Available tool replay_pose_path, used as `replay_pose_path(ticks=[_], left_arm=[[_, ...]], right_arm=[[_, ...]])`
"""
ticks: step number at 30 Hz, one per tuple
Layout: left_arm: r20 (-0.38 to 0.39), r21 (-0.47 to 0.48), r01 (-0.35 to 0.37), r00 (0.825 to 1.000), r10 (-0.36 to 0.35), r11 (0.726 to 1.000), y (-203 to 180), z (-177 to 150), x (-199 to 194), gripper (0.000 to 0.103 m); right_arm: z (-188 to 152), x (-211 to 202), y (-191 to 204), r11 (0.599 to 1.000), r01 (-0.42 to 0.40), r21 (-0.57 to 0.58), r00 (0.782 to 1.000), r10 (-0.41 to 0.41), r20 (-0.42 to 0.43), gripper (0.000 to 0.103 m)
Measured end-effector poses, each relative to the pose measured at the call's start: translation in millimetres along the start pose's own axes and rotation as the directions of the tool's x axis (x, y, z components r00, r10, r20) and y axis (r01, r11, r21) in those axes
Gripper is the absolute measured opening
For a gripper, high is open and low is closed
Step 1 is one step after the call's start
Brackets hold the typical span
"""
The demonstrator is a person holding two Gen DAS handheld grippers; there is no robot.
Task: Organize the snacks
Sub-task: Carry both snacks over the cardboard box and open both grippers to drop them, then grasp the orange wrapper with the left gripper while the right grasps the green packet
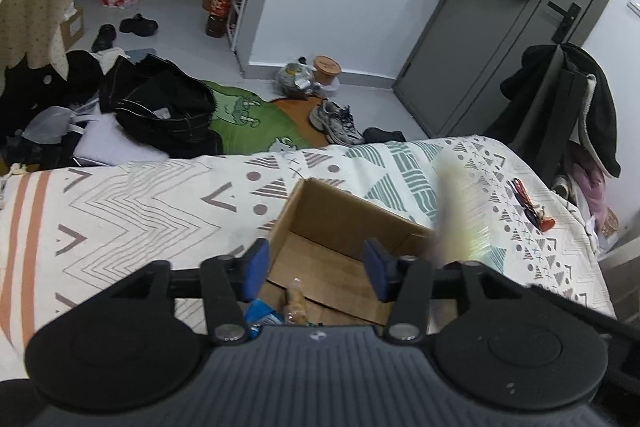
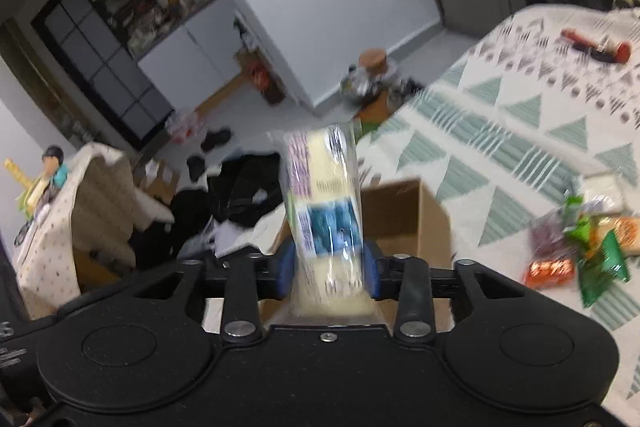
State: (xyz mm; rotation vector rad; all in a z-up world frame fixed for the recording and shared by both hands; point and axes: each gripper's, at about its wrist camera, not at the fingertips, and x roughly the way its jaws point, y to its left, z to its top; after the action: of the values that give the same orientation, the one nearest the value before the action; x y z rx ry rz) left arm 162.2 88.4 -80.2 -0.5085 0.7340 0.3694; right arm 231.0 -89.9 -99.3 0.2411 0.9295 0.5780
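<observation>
An open cardboard box (image 1: 340, 223) sits on the patterned bed cover. My left gripper (image 1: 316, 267) hangs open over its near end, nothing between the blue pads. Below it in the box lie a blue packet (image 1: 262, 315) and a brown wrapped snack (image 1: 296, 303). My right gripper (image 2: 328, 269) is shut on a pale yellow snack pack (image 2: 324, 211) in clear wrap, held upright just in front of the box (image 2: 404, 215). That pack shows as a yellow blur (image 1: 460, 207) at the box's right side in the left wrist view. Several loose snacks (image 2: 580, 251) lie on the bed to the right.
The bed cover (image 1: 120, 211) spreads left and right of the box. A red and black tool (image 1: 532, 207) lies near the bed's far right corner. Beyond the bed edge the floor holds black clothes (image 1: 160, 103), shoes (image 1: 336, 123) and a green mat.
</observation>
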Motion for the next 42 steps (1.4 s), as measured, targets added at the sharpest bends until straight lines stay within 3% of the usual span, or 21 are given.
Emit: replay_pose_path(ticks=[1, 2, 3, 6, 11, 19, 28, 42], left_arm=[[0.005, -0.006, -0.024, 1.000, 0.025, 1.000, 1.2, 0.3, -1.4, 0.056], [0.006, -0.011, -0.034, 0.999, 0.034, 0.999, 2.6, 1.7, -1.8, 0.064], [0.006, -0.015, -0.032, 0.999, 0.032, 0.999, 4.5, 2.5, -3.2, 0.074], [0.021, -0.012, -0.033, 0.999, 0.033, 0.999, 5.6, 3.4, -9.3, 0.085], [0.019, 0.008, -0.055, 0.998, 0.054, 0.998, -1.7, 0.1, -12.0, 0.087], [0.016, 0.065, -0.032, 0.999, 0.031, 0.997, -30.5, -13.6, -18.6, 0.088], [0.003, 0.115, 0.004, 1.000, -0.005, 0.993, -72.0, -32.0, -18.9, 0.088], [-0.011, 0.157, 0.054, 0.999, -0.053, 0.986, -133.7, -60.8, -1.8, 0.088]], right_arm=[[0.2, 2.1, -0.9, 1.000, 0.027, 0.006, 1.000, -0.027, -0.005, 0.054], [0.1, 1.5, -3.2, 0.998, 0.055, 0.008, 0.998, -0.055, 0.002, 0.069], [-0.9, -0.7, -5.0, 0.998, 0.065, 0.009, 0.998, -0.065, 0.015, 0.076], [-0.5, -9.2, -19.0, 0.995, 0.086, 0.042, 0.996, -0.086, 0.018, 0.077], [-0.3, -25.9, -41.3, 0.986, 0.142, 0.085, 0.989, -0.145, 0.025, 0.083], [5.1, -61.4, -85.2, 0.963, 0.228, 0.143, 0.970, -0.237, 0.055, 0.086], [2.6, -82.9, -130.4, 0.948, 0.243, 0.204, 0.963, -0.261, 0.062, 0.086], [4.4, -111.0, -193.6, 0.931, 0.182, 0.316, 0.972, -0.219, 0.087, 0.083]])
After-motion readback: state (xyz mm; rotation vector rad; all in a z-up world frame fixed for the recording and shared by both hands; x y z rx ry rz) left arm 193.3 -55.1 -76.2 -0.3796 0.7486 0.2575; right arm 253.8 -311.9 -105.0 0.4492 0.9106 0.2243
